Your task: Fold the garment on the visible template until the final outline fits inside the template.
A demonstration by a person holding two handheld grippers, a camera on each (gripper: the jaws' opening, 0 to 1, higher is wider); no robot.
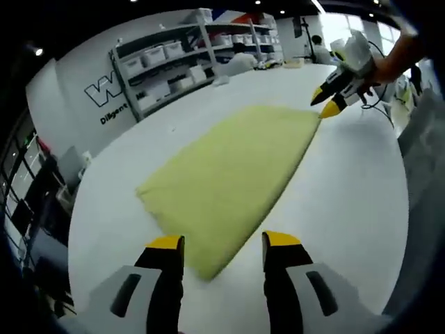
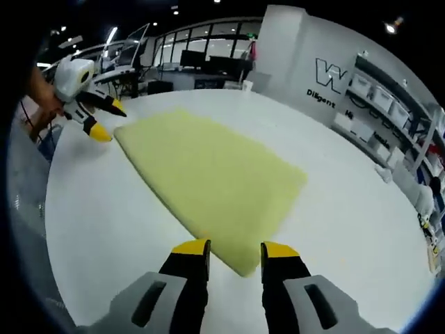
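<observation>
A grey wall (image 1: 76, 83) with lettering backs storage shelves (image 1: 174, 66); windows (image 2: 201, 49) line the far side.

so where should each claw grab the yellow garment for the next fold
Probably at its two pointed end corners. The yellow garment lies flat on the white table, tapering to a tip in front of each open claw: left claw, right claw. Come in low along the table, one jaw sliding under the edge.

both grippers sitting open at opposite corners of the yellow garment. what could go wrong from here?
1. The left gripper and right gripper each straddle only a thin corner of the yellow garment; a shallow bite could slip out once lifted.
2. The garment already looks folded, so closing may catch only the top layer and the fold may open.
3. No template outline is visible on the white table, so final fit is hard to judge.
</observation>
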